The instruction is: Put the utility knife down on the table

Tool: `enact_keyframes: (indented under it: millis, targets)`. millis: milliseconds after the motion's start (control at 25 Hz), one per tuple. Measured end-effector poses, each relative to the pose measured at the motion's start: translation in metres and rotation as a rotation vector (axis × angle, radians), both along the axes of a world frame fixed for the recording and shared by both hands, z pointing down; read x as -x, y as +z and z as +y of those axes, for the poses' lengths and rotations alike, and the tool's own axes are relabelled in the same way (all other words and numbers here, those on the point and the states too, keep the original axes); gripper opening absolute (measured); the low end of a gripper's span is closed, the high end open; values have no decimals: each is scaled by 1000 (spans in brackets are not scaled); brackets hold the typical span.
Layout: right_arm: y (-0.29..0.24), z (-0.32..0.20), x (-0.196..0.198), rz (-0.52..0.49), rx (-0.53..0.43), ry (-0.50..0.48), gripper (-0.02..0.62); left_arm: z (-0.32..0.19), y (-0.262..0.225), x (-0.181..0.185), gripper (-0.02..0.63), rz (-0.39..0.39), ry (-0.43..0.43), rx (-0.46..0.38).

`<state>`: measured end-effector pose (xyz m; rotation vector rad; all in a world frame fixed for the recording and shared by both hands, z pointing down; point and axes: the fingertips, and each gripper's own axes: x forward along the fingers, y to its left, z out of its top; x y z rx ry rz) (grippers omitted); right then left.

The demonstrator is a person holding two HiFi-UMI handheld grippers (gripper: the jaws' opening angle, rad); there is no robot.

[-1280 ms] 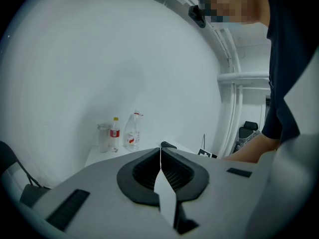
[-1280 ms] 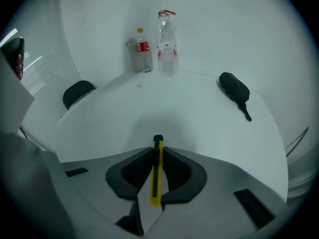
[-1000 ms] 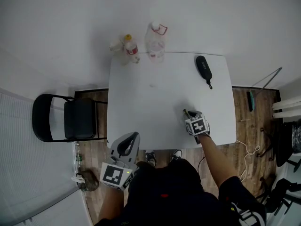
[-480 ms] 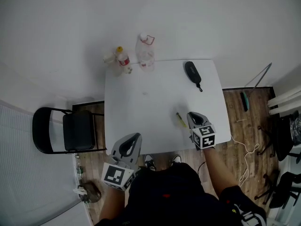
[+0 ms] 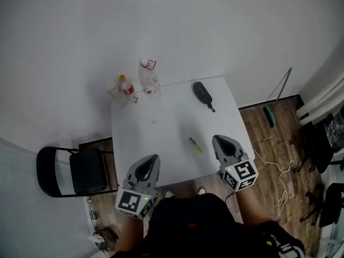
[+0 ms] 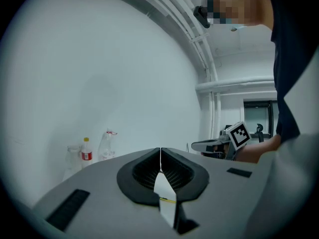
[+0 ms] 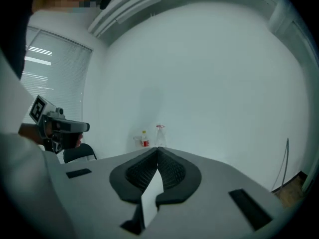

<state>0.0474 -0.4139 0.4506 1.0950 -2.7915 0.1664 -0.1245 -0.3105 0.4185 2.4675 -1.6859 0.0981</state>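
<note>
The utility knife [image 5: 195, 145], slim and yellow, lies flat on the white table [image 5: 156, 144] near its front right part. My right gripper [image 5: 219, 139] hangs at the table's front right corner, a little right of the knife and apart from it, shut on nothing. By the front edge on the left, my left gripper [image 5: 152, 158] is also shut and holds nothing. In the left gripper view the jaws [image 6: 160, 149] meet at the tip, and a sliver of the knife [image 6: 167, 199] shows below them. The right gripper view shows its jaws [image 7: 158, 148] closed too.
At the table's far edge stand a red-labelled bottle [image 5: 126, 86], a clear bottle [image 5: 149, 77] and a small cup [image 5: 113, 90]. A black case [image 5: 202, 93] lies at the far right. A black folding chair [image 5: 75, 171] stands left of the table; cables [image 5: 274, 165] lie on the floor at the right.
A second ago the right gripper was at the knife. It has since drawn back to the right and toward the person, leaving the knife on the table. The left gripper has barely moved.
</note>
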Motion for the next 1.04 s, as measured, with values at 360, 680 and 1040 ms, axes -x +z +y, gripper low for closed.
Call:
enact_keyframes:
  millis: [360, 680, 1040]
  targets:
    - [-78, 30, -21, -52, -187, 14, 21, -10, -25, -18, 25, 15, 33, -57]
    - [-78, 34, -22, -48, -180, 9, 21, -11, -24, -26, 25, 7, 56, -49]
    - [-68, 37, -14, -23, -133, -19, 22, -8, -22, -26, 25, 0, 56, -37]
